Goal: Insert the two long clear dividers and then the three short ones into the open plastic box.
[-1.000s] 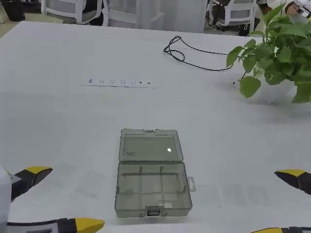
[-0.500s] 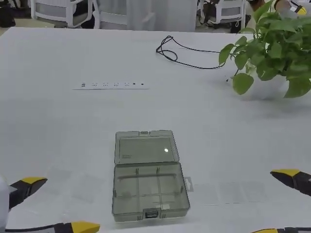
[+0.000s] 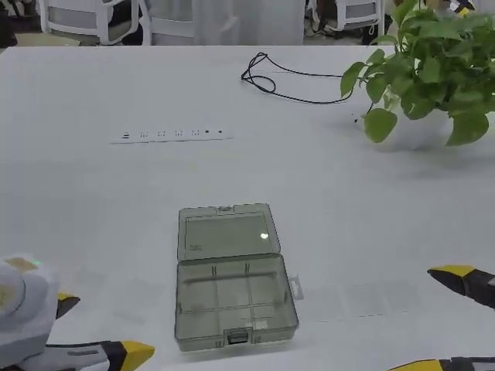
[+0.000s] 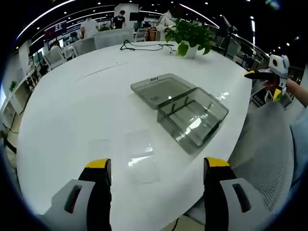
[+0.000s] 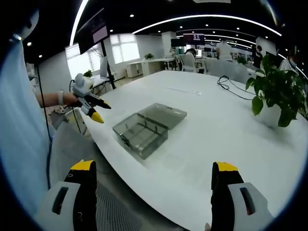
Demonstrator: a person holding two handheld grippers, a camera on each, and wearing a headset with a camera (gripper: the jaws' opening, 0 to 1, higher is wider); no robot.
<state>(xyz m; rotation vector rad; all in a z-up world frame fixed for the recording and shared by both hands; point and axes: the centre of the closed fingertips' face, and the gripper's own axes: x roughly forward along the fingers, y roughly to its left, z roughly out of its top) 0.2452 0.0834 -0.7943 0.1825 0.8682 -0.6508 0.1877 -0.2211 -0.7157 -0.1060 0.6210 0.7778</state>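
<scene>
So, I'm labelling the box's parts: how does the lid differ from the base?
The lid lies open flat on the far side, shallow and plain. The base sits nearer and is deeper, with ribs on its walls and a latch at its front edge. Both are smoky clear plastic, joined along one edge.

Box [image 3: 234, 287] smoky translucent plastic, glossy; dividers [image 4: 139, 150] clear plastic; table [image 3: 93, 193] smooth matt white.
</scene>
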